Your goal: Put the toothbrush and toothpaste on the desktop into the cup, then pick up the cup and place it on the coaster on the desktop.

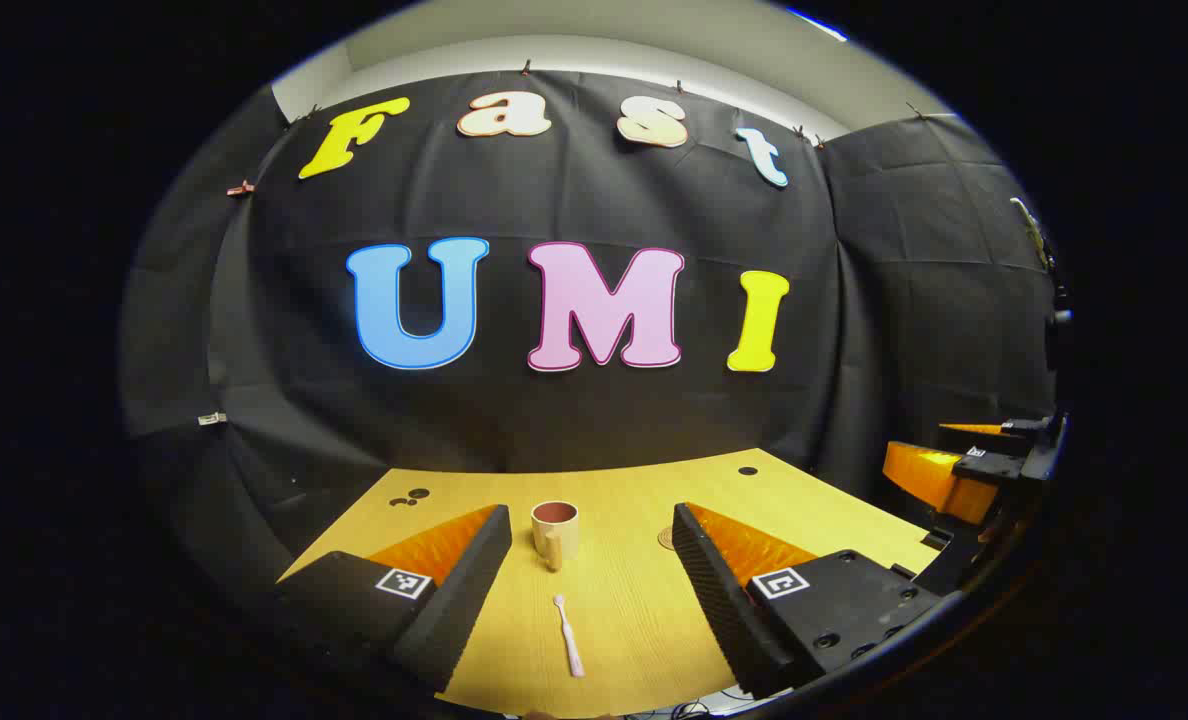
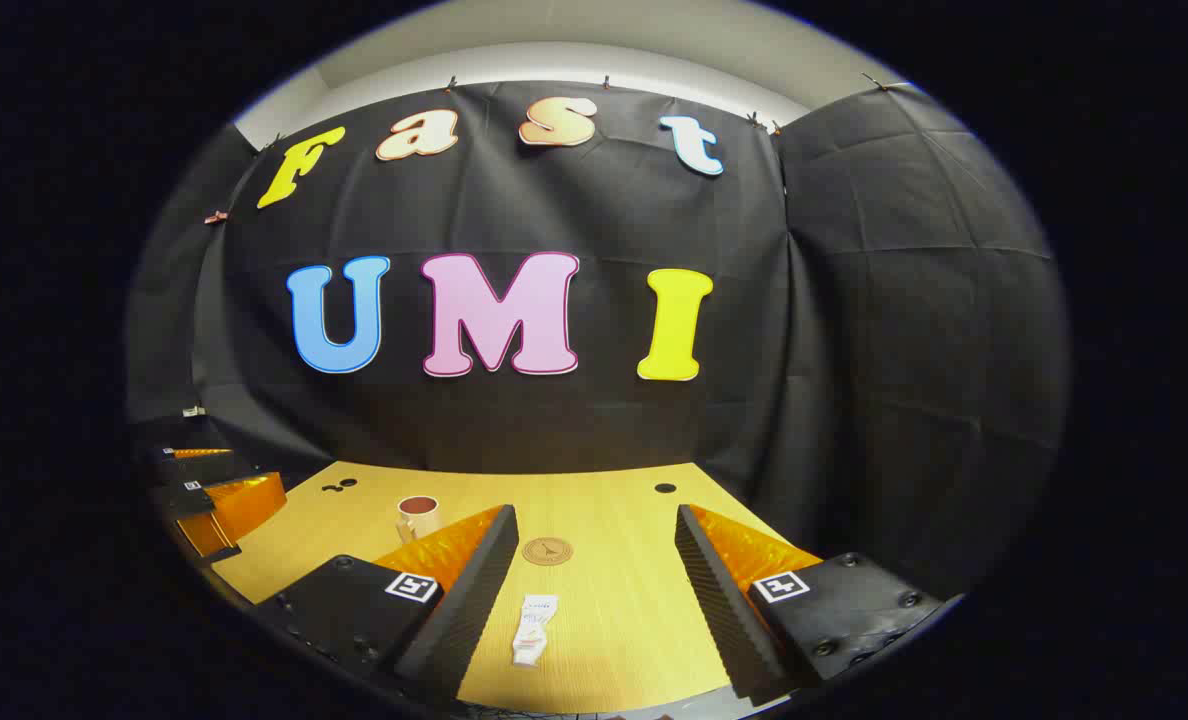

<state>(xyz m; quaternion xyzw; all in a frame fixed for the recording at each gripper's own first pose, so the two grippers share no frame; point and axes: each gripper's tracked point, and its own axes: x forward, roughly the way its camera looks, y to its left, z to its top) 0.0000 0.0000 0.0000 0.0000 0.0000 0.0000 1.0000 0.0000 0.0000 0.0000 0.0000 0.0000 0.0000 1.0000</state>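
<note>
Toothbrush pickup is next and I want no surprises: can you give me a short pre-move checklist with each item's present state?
1. Left gripper open, nothing between its fingers: ok.
2. Toothbrush lies flat on the desktop between those fingers: ok.
3. Cup upright, opening up: ok.
4. Toothpaste flat, ahead of the open right gripper: ok.
5. Coaster bare: ok.
6. Cup's inside empty: cannot tell.

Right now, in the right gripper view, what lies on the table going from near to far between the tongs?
Toothpaste → coaster → small dark hole in the desktop. All three lie on the yellow desktop, each apart from the others.
</note>
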